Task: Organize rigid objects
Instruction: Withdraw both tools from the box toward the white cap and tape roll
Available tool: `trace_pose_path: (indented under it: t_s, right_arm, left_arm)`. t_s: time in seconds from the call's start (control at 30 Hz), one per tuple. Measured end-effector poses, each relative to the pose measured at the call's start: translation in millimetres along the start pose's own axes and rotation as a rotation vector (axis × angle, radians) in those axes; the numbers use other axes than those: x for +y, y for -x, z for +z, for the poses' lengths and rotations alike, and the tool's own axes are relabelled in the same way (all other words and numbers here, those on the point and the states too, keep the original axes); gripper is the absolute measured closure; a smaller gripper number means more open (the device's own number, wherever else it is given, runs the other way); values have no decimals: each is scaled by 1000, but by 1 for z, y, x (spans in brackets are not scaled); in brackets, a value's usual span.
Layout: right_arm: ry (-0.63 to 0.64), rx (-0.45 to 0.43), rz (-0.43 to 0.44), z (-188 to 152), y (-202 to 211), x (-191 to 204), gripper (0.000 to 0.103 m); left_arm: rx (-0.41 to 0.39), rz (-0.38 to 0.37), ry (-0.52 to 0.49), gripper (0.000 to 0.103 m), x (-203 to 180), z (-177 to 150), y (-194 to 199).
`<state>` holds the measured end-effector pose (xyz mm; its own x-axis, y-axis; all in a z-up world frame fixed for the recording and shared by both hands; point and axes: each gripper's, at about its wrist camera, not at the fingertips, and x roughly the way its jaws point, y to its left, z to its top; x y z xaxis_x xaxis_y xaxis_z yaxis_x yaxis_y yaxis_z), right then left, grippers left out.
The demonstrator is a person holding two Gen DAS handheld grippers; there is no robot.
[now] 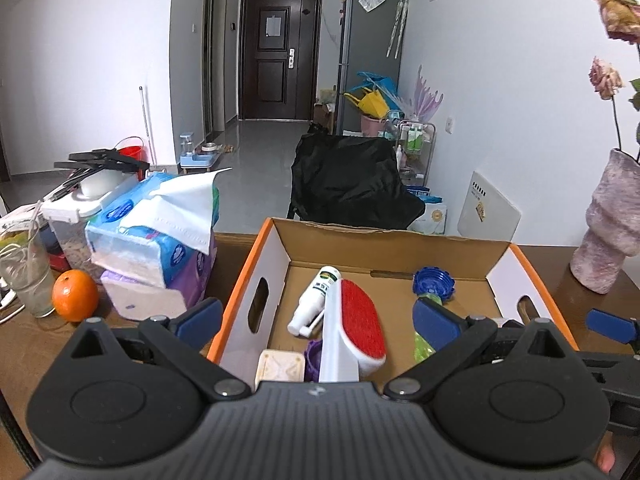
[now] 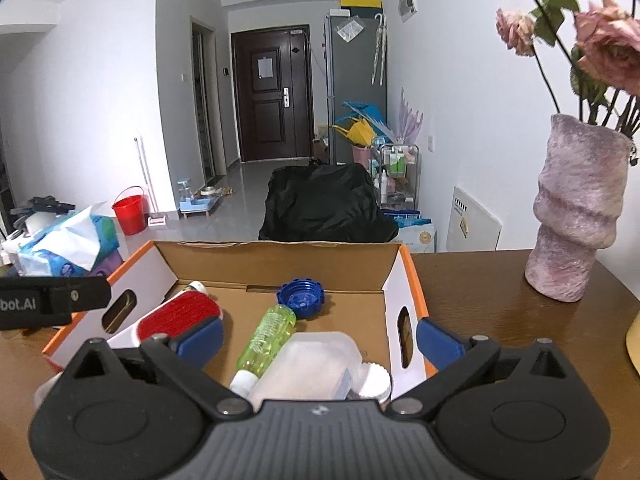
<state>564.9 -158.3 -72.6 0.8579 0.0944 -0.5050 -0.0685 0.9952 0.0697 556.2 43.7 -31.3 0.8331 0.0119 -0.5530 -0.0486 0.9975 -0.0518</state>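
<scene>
Right tongs (image 2: pixel 318 338) gape empty over the orange-rimmed cardboard box (image 2: pixel 404 280); inside, a green plastic bottle (image 2: pixel 268 334), blue lid (image 2: pixel 302 299) at 12 o'clock.

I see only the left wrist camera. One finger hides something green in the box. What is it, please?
Observer: A green bottle, lying with its white cap toward us and its far end by the blue lid.
Operator: Is anything beside it that I cannot see?
Observer: Yes, a translucent plastic container lies to its right, at the near end of the cardboard box.
Operator: Does the right gripper hold anything?
Observer: No, the right gripper is open and empty.
</scene>
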Motion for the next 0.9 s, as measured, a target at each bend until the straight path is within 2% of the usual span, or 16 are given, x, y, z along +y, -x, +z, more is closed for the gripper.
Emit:
trace_pose_path:
  t_s: [0.4, 0.9]
  right_arm:
    - [5, -49, 21, -25, 60, -1, 0]
    - [28, -123, 41, -62, 147, 2, 0]
  left_arm:
    - [-26, -17, 4, 0, 14, -32, 56]
    - [-83, -13, -46, 0, 19, -80, 138]
